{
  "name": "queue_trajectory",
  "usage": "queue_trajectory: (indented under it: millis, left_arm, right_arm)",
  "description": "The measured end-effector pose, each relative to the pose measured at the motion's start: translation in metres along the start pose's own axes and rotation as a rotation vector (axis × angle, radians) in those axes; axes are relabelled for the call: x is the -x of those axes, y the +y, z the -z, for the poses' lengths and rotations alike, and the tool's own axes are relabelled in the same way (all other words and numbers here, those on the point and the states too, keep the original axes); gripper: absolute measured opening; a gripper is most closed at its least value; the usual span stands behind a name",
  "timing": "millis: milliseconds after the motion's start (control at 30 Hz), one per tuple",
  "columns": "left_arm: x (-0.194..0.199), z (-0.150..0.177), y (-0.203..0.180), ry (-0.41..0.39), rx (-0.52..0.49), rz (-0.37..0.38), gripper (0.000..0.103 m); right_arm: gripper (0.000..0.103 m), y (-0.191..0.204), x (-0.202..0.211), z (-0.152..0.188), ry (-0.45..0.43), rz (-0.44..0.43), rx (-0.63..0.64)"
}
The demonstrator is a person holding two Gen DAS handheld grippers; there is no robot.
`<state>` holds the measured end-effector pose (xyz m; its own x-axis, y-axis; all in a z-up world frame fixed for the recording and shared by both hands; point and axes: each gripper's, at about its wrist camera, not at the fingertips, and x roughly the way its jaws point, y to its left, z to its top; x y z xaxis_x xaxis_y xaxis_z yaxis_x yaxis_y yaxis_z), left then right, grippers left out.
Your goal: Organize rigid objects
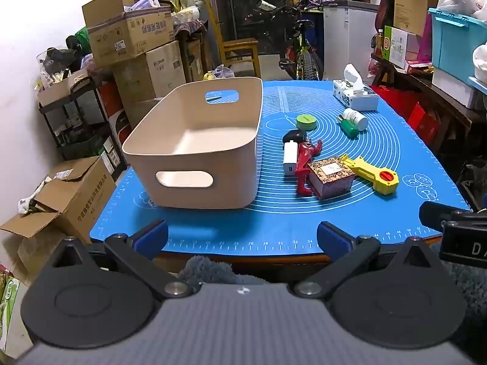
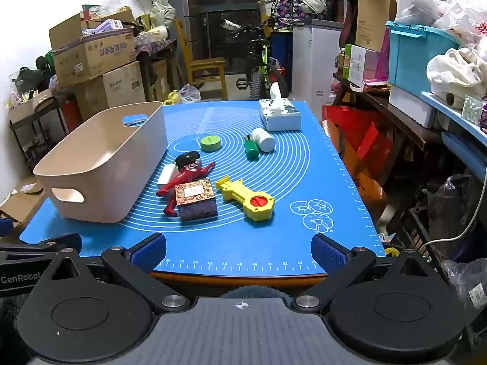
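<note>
A beige plastic bin point(image 1: 194, 149) point(image 2: 103, 164) with handle cut-outs stands empty on the left of the blue mat point(image 1: 274, 228) point(image 2: 231, 243). To its right lie a red figure point(image 1: 306, 164) point(image 2: 182, 182), a patterned box point(image 1: 331, 178) point(image 2: 196, 199), a yellow toy with a red knob point(image 1: 373, 172) point(image 2: 246, 197), a white charger point(image 1: 290, 158) point(image 2: 166, 175), a black item point(image 1: 293, 136) point(image 2: 187, 158), a green round tin point(image 1: 306, 121) point(image 2: 210, 143), a green bottle point(image 1: 348, 127) point(image 2: 252, 149) and a white bottle point(image 1: 354, 118) point(image 2: 263, 139). My left gripper point(image 1: 242, 238) and right gripper point(image 2: 239, 251) hang open over the mat's near edge, holding nothing.
A tissue box point(image 1: 354, 95) point(image 2: 279, 114) sits at the mat's far right. Cardboard boxes point(image 1: 127, 30), a chair point(image 2: 204, 67) and a bicycle point(image 2: 261, 67) stand behind the table. Shelves with a blue crate point(image 2: 417, 54) line the right side.
</note>
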<state>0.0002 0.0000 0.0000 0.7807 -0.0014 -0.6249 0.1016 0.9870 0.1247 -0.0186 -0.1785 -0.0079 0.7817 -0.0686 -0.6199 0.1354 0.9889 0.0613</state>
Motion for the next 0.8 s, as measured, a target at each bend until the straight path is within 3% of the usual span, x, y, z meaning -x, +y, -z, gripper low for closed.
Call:
queue_trajectory:
  millis: [800]
  left_arm:
    - [0.0024, 0.0020, -0.0029, -0.007, -0.003, -0.001, 0.103]
  right_arm:
    - [0.101, -0.0021, -0.0022, 0.0027, 0.008, -0.013, -0.019]
